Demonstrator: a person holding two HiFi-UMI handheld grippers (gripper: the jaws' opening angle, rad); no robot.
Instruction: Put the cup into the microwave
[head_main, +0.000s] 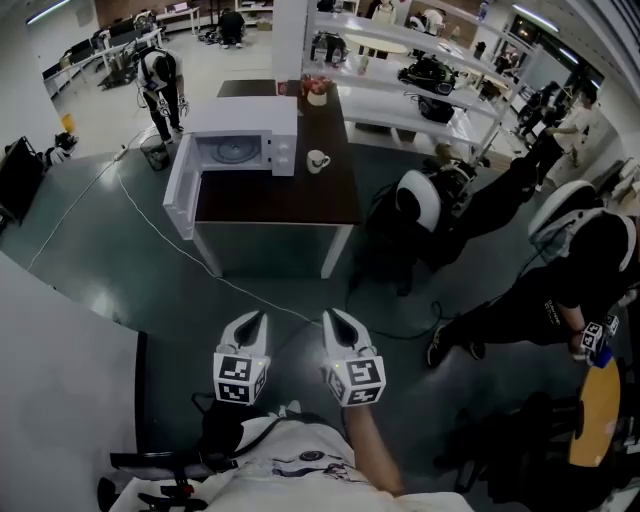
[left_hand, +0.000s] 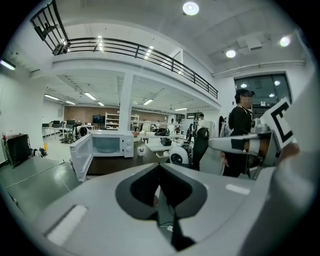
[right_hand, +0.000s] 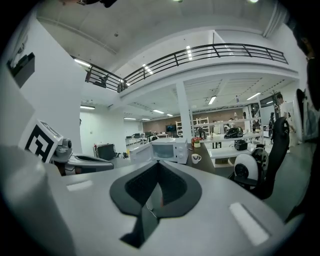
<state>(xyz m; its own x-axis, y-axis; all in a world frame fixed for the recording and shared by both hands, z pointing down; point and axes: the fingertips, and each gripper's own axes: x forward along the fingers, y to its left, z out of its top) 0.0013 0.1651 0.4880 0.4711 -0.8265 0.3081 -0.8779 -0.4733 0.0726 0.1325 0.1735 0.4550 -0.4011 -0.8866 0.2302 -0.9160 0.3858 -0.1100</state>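
Observation:
A white cup (head_main: 317, 160) stands on a dark table (head_main: 280, 200), just right of a white microwave (head_main: 245, 140) whose door (head_main: 180, 190) hangs open to the left. Both grippers hover over the floor well short of the table, side by side and pointing at it. My left gripper (head_main: 257, 320) has its jaws together with nothing between them, and so does my right gripper (head_main: 333, 318). The left gripper view shows its closed tips (left_hand: 160, 165), the microwave (left_hand: 107, 145) and the cup (left_hand: 141, 149) far off. The right gripper view shows its tips (right_hand: 159, 162), the microwave (right_hand: 170, 150) and the cup (right_hand: 196, 158).
A potted plant (head_main: 317, 92) sits at the table's far end. Office chairs (head_main: 420, 205) and a seated person (head_main: 560, 290) crowd the right side. A cable (head_main: 150, 225) runs across the floor left of the table. White benches (head_main: 420, 100) stand behind.

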